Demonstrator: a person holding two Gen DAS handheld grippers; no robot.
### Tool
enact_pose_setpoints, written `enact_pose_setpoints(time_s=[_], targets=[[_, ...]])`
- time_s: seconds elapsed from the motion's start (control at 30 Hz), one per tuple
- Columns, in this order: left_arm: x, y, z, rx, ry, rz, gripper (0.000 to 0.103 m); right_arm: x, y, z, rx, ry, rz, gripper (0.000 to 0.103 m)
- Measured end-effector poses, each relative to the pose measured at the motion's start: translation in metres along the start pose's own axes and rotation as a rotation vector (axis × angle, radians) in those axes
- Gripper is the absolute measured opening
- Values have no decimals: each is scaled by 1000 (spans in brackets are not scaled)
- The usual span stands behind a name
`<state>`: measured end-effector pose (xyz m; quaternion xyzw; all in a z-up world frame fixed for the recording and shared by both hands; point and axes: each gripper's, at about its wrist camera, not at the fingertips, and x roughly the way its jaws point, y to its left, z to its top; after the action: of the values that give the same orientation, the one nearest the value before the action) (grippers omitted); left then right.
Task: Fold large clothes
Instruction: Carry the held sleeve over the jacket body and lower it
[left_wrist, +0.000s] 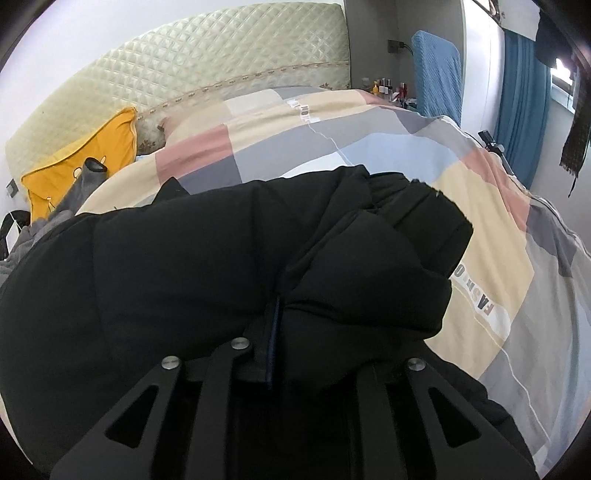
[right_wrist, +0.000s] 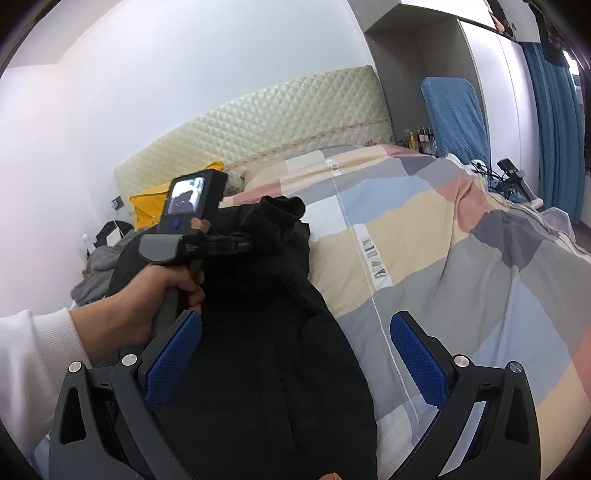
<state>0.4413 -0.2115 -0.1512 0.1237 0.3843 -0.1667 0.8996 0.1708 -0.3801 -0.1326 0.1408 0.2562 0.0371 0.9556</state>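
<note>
Nearest in the right wrist view, the right gripper (right_wrist: 295, 354) hangs with its fingers (right_wrist: 415, 363) spread wide, their blue dimpled pads bare and holding nothing, above the black jacket (right_wrist: 266, 354). The jacket is puffy, matte and quilted, lying in thick folds on the bed's patchwork quilt (right_wrist: 424, 236), a smooth cotton of pink, cream, grey and pale blue blocks. In the left wrist view the left gripper (left_wrist: 273, 354) has its fingers pinched close on a fold of the jacket (left_wrist: 184, 266), the cloth bunched over them so the tips are hidden. A bare left hand (right_wrist: 162, 295) grips that gripper's handle. Farther off sit a mustard pillow (left_wrist: 77, 170) and a diamond-quilted cream headboard (left_wrist: 207, 70).
</note>
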Motion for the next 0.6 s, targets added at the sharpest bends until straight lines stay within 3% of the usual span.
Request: enact_pose_setpoints(time_s=[0.1,0.23,0.27,0.47,0.6], targets=[[-5,2,1,-22,21,-36,31,-1,1,-1,-5,-1,1,103],[-25,10,3,-99,23,-115,80,1,6,-3,-28,7,-2,103],[-33,11,4,-109,6,-113,85,2,8,-3,-34,9,-4,103],[-91,30,9,-134,-73,-122,88,4,14,-5,-62,12,-9,103],[-142,48,6,-116,-137,-62,88,3,21,-6,-87,5,-3,103]])
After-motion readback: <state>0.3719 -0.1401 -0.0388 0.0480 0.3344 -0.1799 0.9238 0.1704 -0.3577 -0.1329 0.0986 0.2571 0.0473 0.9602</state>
